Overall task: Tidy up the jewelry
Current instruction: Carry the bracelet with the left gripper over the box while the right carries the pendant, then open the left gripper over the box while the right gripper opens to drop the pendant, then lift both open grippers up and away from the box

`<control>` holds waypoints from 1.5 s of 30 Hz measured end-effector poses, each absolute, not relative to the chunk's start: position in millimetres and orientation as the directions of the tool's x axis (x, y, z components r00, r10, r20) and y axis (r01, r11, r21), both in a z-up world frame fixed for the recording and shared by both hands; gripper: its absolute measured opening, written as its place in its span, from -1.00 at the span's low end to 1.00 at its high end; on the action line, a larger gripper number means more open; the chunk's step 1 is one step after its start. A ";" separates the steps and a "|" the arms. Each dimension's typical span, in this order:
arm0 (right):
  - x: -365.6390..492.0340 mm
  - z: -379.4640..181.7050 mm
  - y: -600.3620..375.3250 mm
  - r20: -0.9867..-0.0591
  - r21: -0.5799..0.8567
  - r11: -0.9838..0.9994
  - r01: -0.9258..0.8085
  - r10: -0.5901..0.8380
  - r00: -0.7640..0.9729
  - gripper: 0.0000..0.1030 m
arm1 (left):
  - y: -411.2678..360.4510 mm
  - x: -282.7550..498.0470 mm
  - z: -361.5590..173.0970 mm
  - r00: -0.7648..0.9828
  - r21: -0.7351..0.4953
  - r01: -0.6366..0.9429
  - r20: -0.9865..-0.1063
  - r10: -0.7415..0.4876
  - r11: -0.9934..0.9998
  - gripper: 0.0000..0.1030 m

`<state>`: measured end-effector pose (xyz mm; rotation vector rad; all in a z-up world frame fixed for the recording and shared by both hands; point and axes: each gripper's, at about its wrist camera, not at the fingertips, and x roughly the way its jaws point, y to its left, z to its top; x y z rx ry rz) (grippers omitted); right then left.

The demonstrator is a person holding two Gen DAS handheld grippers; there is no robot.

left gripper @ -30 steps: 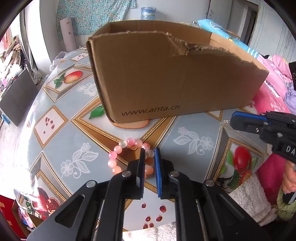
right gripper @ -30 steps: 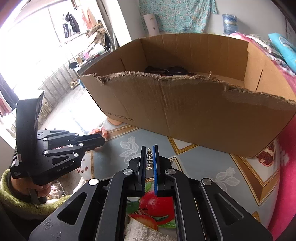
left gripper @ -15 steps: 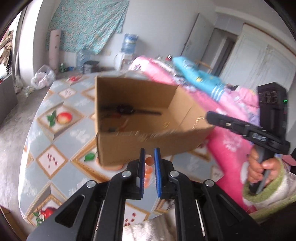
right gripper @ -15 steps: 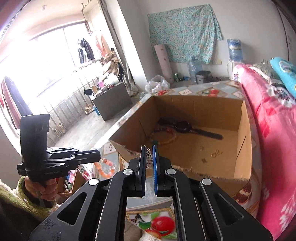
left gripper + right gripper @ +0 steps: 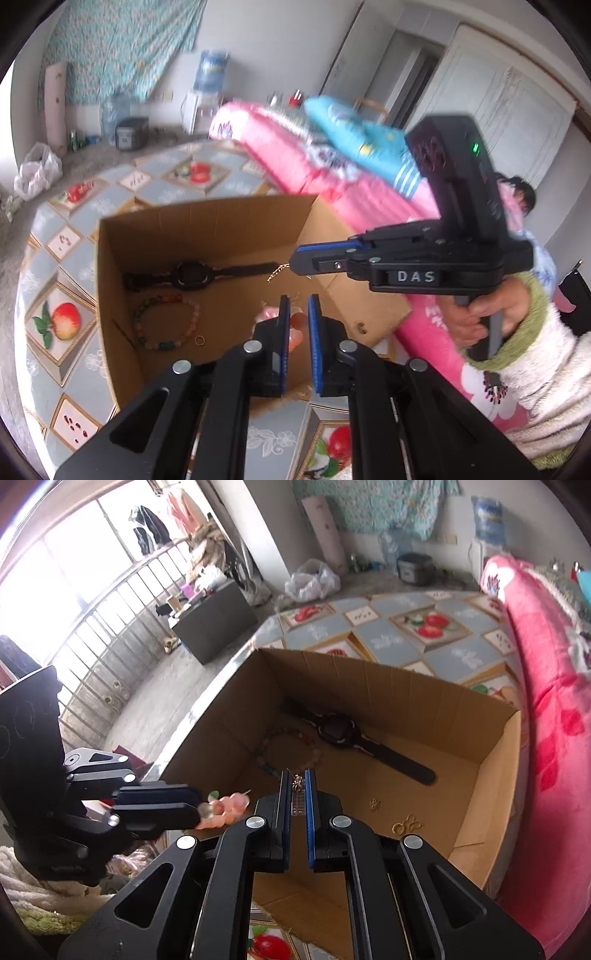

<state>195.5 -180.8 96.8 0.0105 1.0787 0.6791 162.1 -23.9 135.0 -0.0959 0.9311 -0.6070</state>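
Between left tool (image 5: pixel 296 321) pads: pink bracelet (image 5: pixel 295 328)

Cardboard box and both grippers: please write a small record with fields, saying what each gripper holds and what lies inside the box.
left gripper: shut on pink bead bracelet, above the box
right gripper: shut on thin chain, above the box
cardboard box: open top, stands on the patterned table
inside box: black watch, bead bracelet of mixed colours, small gold ring, small gold pieces
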 end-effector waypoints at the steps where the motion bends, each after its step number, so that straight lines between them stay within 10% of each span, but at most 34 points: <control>1: 201.3 91.3 -179.5 -0.818 0.337 0.798 -0.500 0.511 0.265 -0.90 | -28.5 172.7 124.8 0.415 -0.339 0.444 -0.743 -0.525 0.829 -0.83; 9: 246.9 57.0 -157.8 -0.895 0.329 0.814 -0.478 0.431 0.117 -0.89 | -50.2 229.1 58.5 0.201 -0.331 0.368 -0.884 -0.422 0.869 -0.80; 14: 258.0 40.0 -149.7 -0.918 0.299 0.833 -0.465 0.384 0.099 -0.79 | -47.4 236.6 42.1 0.165 -0.320 0.313 -0.909 -0.383 0.894 -0.31; 24: 214.3 92.4 -186.0 -0.789 0.383 0.827 -0.412 0.525 0.319 -0.67 | -19.8 204.5 80.4 0.338 -0.318 0.310 -0.844 -0.417 0.896 -0.09; 32: 115.0 129.9 -243.5 -0.620 0.305 0.918 -0.253 0.393 0.679 -0.13 | 48.8 141.6 143.0 0.656 -0.226 0.209 -0.689 -0.308 0.951 0.72; 45: 117.8 54.9 -294.2 -0.749 0.378 0.925 -0.037 0.329 0.575 -0.12 | 71.4 134.1 64.9 0.476 -0.479 0.028 -0.766 -0.433 0.878 0.77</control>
